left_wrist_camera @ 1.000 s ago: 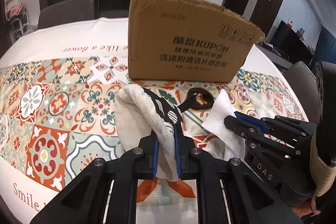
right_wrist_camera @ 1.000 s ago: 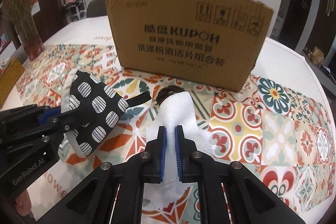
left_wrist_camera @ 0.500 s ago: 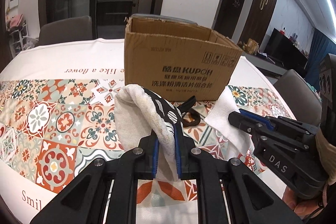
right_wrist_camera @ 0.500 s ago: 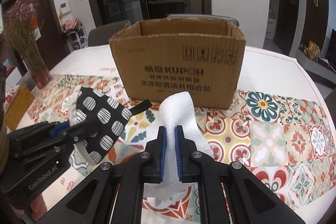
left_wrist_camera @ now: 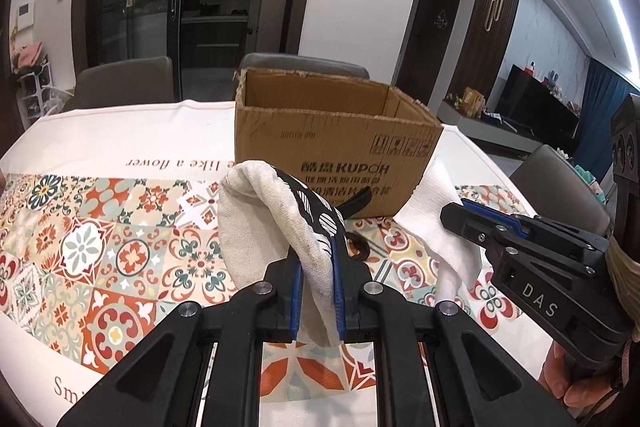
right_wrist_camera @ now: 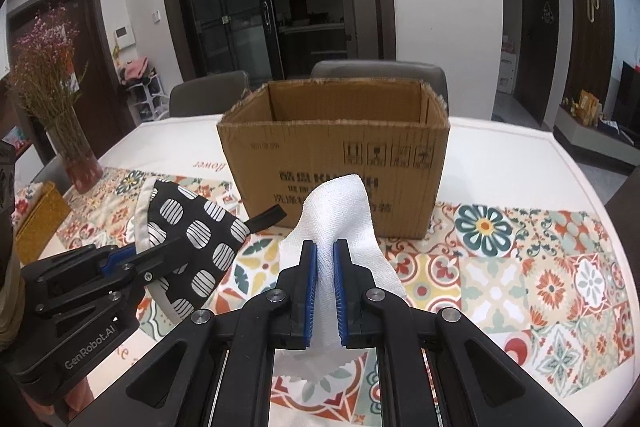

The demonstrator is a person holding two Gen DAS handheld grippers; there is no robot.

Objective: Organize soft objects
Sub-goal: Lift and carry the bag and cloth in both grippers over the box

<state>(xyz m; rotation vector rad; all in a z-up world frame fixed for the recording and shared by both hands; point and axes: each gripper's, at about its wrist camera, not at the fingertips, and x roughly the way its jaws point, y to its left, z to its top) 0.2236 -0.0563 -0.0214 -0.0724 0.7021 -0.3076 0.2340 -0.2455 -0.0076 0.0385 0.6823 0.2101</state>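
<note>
Soft oven mitt [left_wrist_camera: 276, 223], pinched in the left gripper [left_wrist_camera: 317, 267], and white cloth [right_wrist_camera: 336, 227], clamped in the right gripper [right_wrist_camera: 325, 263], hang limp before the cardboard box [right_wrist_camera: 336, 155]; both look light, best gripped on bunched folds.

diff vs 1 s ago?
Both grippers rose: the left gripper lifted the oven mitt and the right gripper the white cloth, so the cardboard box now shows its open top. Unchanged: both grips, box position.

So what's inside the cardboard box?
Only the bare brown inner walls near the top of the cardboard box show. Its front wall hides the bottom, so I can't tell whether anything lies inside.
</note>
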